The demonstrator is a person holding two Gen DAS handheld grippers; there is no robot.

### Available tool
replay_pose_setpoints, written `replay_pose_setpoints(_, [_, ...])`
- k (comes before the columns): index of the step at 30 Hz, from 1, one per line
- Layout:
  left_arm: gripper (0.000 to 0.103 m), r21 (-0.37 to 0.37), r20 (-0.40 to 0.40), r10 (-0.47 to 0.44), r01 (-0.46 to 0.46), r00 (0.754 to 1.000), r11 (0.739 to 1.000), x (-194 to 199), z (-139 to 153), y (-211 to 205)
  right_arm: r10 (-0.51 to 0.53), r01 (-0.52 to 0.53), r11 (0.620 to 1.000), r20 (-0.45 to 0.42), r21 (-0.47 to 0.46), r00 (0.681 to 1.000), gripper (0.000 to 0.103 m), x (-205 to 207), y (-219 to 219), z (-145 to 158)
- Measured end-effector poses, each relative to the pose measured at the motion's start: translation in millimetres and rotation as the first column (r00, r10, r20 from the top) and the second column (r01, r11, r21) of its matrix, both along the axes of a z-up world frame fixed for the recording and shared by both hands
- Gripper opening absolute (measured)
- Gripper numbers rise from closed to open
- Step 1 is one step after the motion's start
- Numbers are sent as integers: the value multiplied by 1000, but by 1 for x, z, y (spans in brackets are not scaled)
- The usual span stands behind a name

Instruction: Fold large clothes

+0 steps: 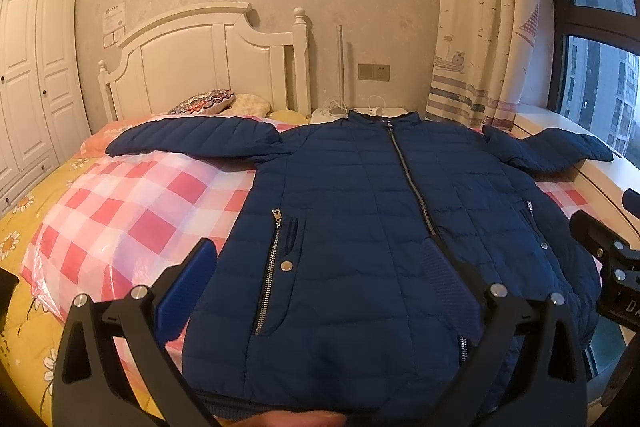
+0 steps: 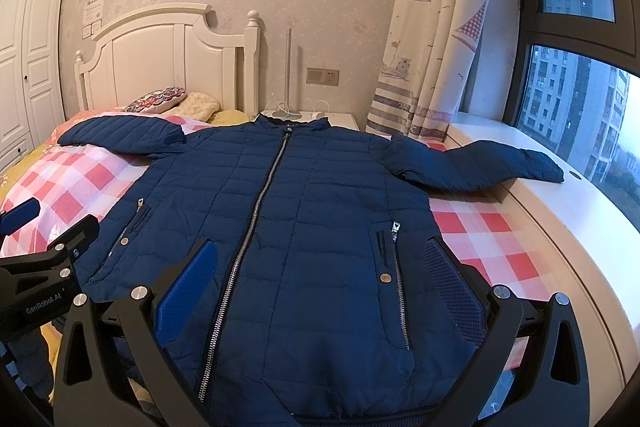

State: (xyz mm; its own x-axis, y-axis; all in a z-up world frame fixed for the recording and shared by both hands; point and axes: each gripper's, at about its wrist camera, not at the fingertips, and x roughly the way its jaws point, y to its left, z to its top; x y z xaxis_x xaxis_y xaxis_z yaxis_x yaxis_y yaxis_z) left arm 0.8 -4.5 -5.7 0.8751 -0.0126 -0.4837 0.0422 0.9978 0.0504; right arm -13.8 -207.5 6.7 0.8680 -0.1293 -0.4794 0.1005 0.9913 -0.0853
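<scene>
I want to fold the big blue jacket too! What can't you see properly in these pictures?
- Jacket hem: both views, hidden behind the left gripper and right gripper.
- Paper notice on the wall: both views, writing too small.
- Wardrobe: cut off by the left edge.
- Bedside table: mostly behind the jacket collar.

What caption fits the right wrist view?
Open right gripper poised over a zipped navy puffer jacket spread on a checkered bed.

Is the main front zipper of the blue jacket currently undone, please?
No, the jacket lies flat on the bed with its front zipper closed up to the collar.
</scene>
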Motion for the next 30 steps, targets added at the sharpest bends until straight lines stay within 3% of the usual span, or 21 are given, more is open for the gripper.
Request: replay_pose_setpoints(30, [101,-8,-26,4,-5,1000,1000,1,-3,2,4,-3,1000,-27,14,1000,99,6,-4,-8])
